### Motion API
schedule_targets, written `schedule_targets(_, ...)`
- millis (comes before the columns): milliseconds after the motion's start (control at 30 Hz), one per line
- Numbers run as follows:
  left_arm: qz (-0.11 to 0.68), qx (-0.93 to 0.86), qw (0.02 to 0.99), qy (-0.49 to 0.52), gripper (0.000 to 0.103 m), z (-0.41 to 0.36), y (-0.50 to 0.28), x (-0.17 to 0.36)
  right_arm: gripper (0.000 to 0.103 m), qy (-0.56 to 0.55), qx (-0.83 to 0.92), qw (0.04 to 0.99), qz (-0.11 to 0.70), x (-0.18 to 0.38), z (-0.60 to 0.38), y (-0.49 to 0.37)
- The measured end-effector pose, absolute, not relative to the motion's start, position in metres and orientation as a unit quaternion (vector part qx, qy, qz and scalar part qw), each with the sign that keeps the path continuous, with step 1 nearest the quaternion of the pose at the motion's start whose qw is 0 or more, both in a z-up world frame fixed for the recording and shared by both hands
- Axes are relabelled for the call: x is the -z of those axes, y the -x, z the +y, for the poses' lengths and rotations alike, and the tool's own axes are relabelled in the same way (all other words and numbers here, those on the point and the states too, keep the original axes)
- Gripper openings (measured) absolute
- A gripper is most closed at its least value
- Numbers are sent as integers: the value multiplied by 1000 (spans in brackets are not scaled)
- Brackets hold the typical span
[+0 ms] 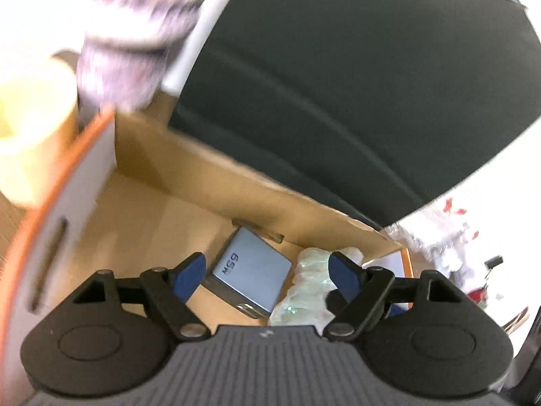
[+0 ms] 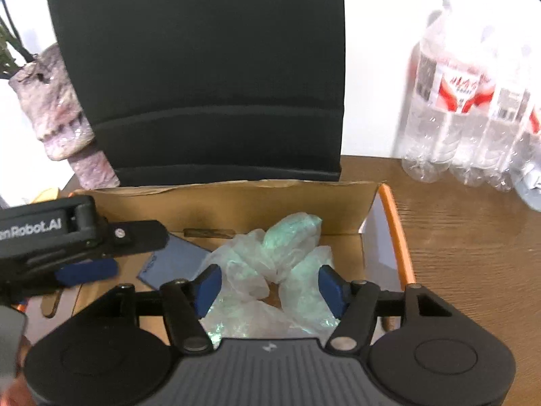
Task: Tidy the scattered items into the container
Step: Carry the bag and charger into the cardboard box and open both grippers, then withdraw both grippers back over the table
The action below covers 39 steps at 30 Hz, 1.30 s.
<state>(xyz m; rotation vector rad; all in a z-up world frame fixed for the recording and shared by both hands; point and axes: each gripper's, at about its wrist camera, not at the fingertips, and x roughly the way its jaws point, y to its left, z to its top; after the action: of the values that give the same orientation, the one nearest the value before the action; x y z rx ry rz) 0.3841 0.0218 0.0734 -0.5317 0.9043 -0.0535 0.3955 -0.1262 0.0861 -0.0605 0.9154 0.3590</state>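
Both claws hang over an open cardboard box [image 2: 304, 203] with an orange-edged flap, which stands on a brown wooden counter [image 2: 473, 237]. The left claw [image 1: 267, 267] is spread wide, its blue fingertips [image 1: 189, 272] apart with nothing between them; beneath it, on the box floor, lies a grey charger block [image 1: 253, 270] marked "65W". Just beside the charger, on its right, sits a crumpled clear plastic bag [image 1: 304, 291] with a greenish sheen, touching or nearly touching the block.

The right claw [image 2: 270, 291] is also spread, empty, and hovers directly above that same plastic bag [image 2: 277, 257], which fills the right half of the box. In the right wrist view the left claw [image 2: 84, 270] shows at the left edge, over the charger block [image 2: 175, 260], seen here as a bluish slab partly hidden by the bag.

A black chair back [image 2: 203, 84] rises behind the box. A mottled pink-and-grey wrapped plant pot [image 2: 61, 111] stands to the left of it. On the counter to the right, well apart from the box, stands a shrink-wrapped pack of water bottles [image 2: 473, 108] with red labels. The left wrist view is blurred along its left side, where a pale yellow object [image 1: 30, 125] shows that cannot be identified.
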Motion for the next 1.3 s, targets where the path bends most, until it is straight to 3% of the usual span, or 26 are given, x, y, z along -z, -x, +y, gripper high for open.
schedule_targets(100,433,24,871,230,103,21,-365,-94,67,30,-168,878,448,-101,-128,-382)
schedule_targets(433,454,9,881,132,103,23,-277,-129,75,13,-162,876,455,-139,-164,-312)
schedule_targets(567,436,14,893,113,103,11,-234,-138,83,24,-169,879,445,-146,-169,-274)
schedule_targets(900,372,5,926,69,103,-1,-127,-164,86,28,-195,896,398,-161,-189,-167)
schedule_targets(1133,280,6,959,39,103,-13,-21,-120,88,37,-194,928,317,-123,-220,-65)
schedule_targets(1300,274,-18,962,-8,103,-13,29,-61,88,44,-176,934,307,-69,-226,-5)
